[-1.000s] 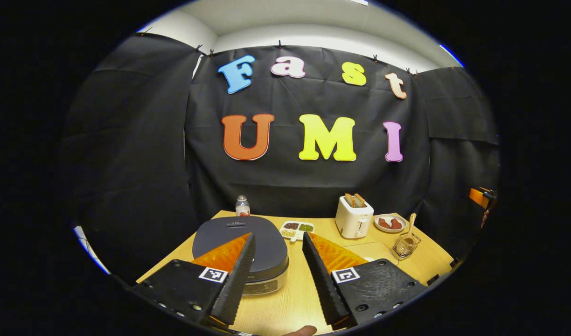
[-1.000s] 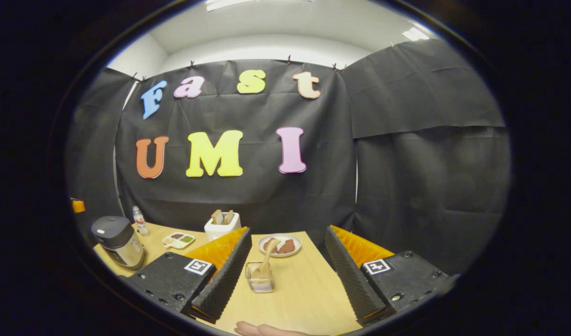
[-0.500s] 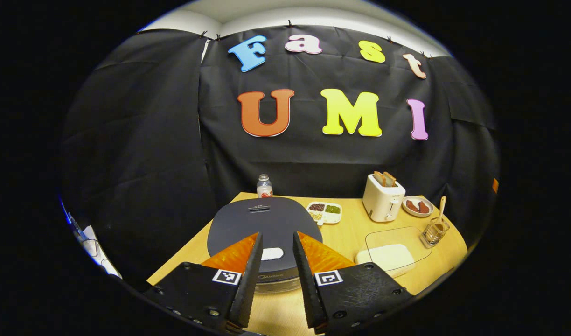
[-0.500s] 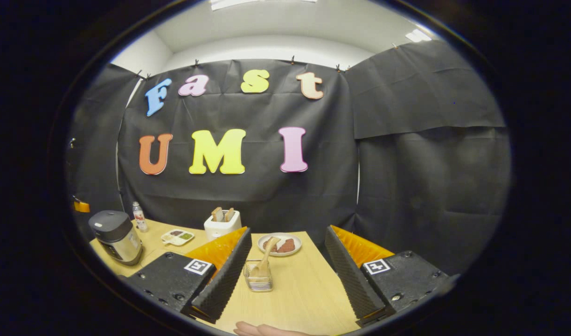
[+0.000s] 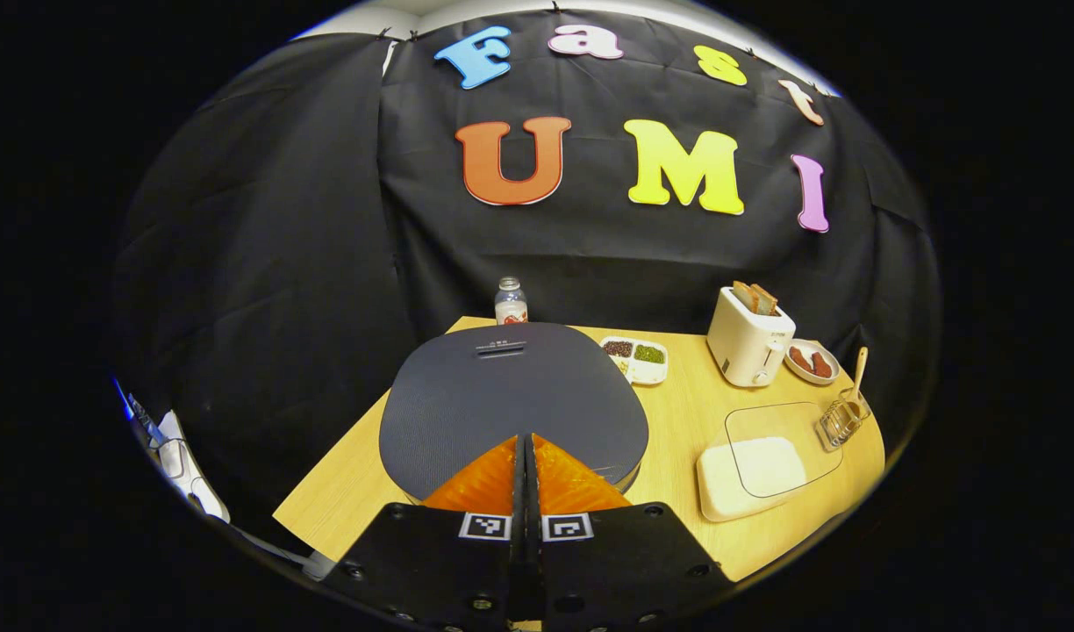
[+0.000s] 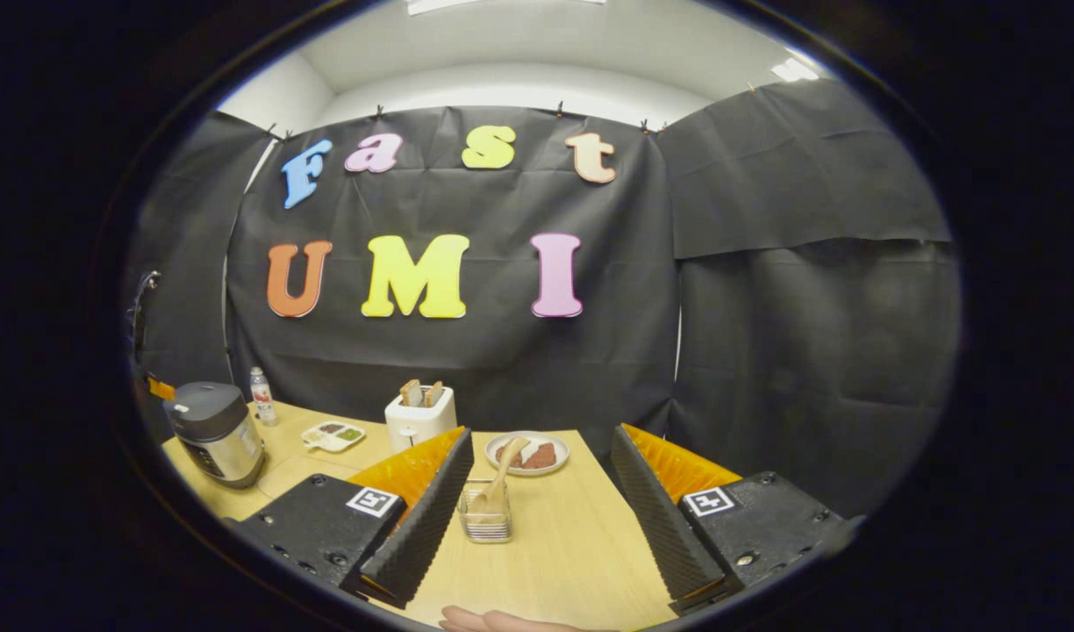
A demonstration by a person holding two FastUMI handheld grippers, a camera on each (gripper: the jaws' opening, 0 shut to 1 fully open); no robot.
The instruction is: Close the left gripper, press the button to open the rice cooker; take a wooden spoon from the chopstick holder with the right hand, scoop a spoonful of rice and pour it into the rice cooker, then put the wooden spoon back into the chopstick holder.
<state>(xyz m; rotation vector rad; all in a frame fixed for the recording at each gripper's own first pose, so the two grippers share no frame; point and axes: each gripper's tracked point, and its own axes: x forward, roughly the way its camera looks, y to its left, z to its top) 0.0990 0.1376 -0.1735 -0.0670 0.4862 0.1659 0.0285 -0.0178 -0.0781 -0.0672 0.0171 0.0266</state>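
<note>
Light wooden table (image 5: 677, 430) against black cloth walls, white ceiling above. Left gripper (image 5: 526, 456) pressed fully together, nothing between its fingers, tips over the near edge of the dark grey rice cooker lid (image 5: 511, 395), lid down. Right gripper (image 6: 541, 491) spread wide, holding nothing. Pale wooden spoon (image 6: 499, 474) stands in the clear glass chopstick holder (image 6: 486, 522) between its fingers, handle leaning up and right.

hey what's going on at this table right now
A person holds a tool in each hand. The left tool is shut and poised over the front of the closed rice cooker, about to press its button. The right tool waits open, facing the wooden spoon standing in the chopstick holder.
</note>
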